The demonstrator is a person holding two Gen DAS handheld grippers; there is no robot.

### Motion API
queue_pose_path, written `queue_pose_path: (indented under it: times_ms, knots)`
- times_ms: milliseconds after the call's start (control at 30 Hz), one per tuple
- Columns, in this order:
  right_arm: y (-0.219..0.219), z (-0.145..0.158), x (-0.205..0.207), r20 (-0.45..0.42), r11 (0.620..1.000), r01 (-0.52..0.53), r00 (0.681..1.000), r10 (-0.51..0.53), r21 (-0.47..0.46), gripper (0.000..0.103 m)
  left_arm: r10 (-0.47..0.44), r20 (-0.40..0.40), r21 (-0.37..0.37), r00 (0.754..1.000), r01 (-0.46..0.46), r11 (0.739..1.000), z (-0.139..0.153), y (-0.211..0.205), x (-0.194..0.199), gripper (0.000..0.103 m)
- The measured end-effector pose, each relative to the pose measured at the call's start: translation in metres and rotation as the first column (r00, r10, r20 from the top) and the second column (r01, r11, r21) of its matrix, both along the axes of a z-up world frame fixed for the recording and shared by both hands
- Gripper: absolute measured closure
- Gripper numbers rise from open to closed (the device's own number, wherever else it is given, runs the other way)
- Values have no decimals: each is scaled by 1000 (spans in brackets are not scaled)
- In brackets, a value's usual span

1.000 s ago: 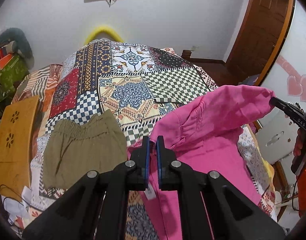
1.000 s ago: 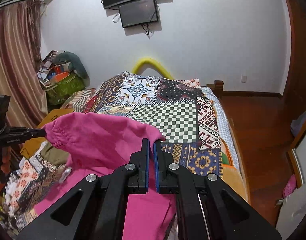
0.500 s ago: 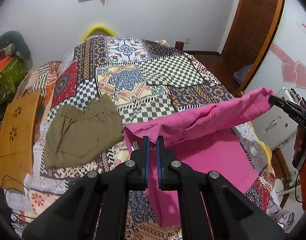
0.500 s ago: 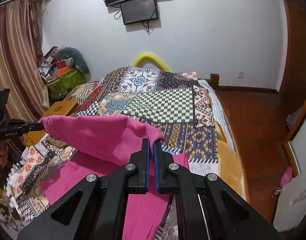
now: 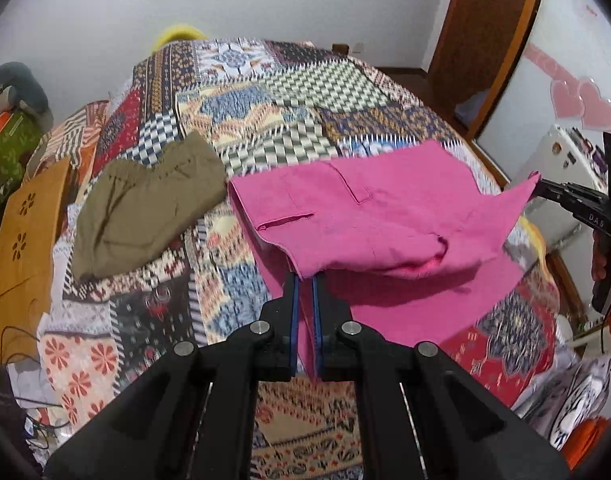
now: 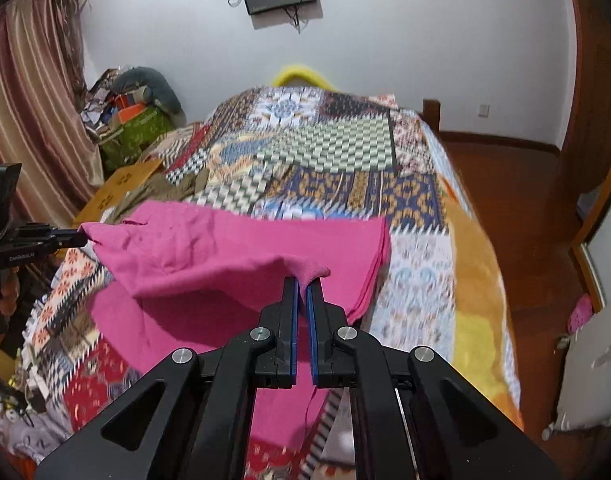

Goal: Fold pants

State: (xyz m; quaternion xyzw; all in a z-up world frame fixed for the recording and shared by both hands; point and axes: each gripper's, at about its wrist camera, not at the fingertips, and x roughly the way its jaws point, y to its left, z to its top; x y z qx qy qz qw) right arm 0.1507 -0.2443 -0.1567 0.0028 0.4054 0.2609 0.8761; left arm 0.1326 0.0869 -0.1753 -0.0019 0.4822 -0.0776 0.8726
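Pink pants (image 5: 385,208) lie partly folded over themselves on the patchwork bedspread (image 5: 265,96). My left gripper (image 5: 303,280) is shut on one corner of the upper layer, which hangs a little above the lower layer. My right gripper (image 6: 303,280) is shut on the other corner of that same layer (image 6: 225,252). Each gripper shows in the other's view: the right gripper (image 5: 539,186) at the right edge, the left gripper (image 6: 83,236) at the left edge. The lifted layer sags between them over the pink cloth below.
Folded olive shorts (image 5: 145,208) lie on the bed left of the pink pants. A wooden board (image 5: 25,232) leans at the bed's left side. A heap of bags (image 6: 137,120) sits by the curtain. A white cabinet (image 5: 561,168) and wooden floor (image 6: 517,208) flank the bed's right side.
Both grippers have sunk and drawn back toward the bed's near edge, carrying the pink top layer with them. That layer now lies flatter over the lower cloth.
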Motion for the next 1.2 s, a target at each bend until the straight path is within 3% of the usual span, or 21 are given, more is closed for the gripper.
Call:
queue_pose_path:
  times_ms: [200,433,600,767,833,900,1000,1200]
  knots:
    - [-3,-22,-18,-64,999,11,998,-13,-35,99,32,-36,2,999,-32,999,-15,2,-16,98]
    - [-10,-34,-36,-100,997,30,994,-36,-68,99,54,-6,3,999,-54,999,-4,5,-32,98]
    - [-17,-24,-45,-82,995,46,995,-53,-93,99,45,6,12,999,-45,999,6,-2,-35,97]
    - [-22,-7,-48,-46,995,66,997,-69,-80,92,7,27,19,1000,-7,1000,16,-19,-32,94]
    - [-18,0,-49,-30,995,56,998,-59,-80,86,-17,24,18,1000,17,1000,17,-28,-30,90]
    - [-11,7,-48,-5,996,37,999,-37,-85,82,-32,20,15,999,32,999,17,-35,-26,76]
    - [4,14,-46,21,996,4,1000,-3,-85,73,-54,20,18,998,54,998,15,-48,-23,64]
    - [37,12,-41,28,994,-86,996,88,-75,71,-96,2,35,995,96,995,1,-71,-18,45]
